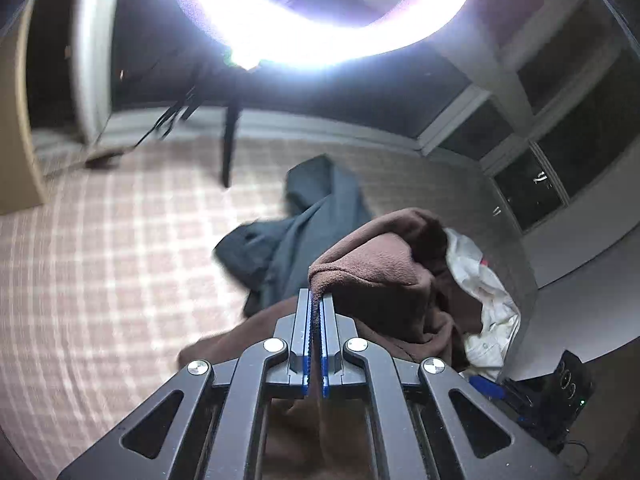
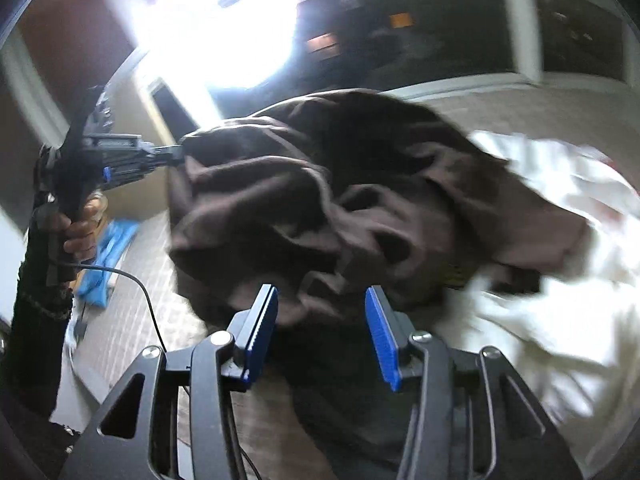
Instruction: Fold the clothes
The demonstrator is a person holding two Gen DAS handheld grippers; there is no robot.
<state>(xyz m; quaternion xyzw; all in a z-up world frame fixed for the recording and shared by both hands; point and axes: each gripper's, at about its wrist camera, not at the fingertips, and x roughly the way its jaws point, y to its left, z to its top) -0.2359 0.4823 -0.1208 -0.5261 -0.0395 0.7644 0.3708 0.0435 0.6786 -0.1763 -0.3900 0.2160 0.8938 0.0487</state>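
A brown fleece garment is lifted off the checked bed cover. My left gripper is shut, pinching a fold of its edge between the blue pads. In the right wrist view the same brown garment hangs bunched and blurred, with the left gripper clamped on its upper left corner and a hand holding that tool. My right gripper stands open just below the hanging cloth, and its pads do not press on anything.
A dark grey-blue garment lies crumpled on the bed behind the brown one. A white garment lies to the right. A ring light on a black pole glares above. A black device sits lower right.
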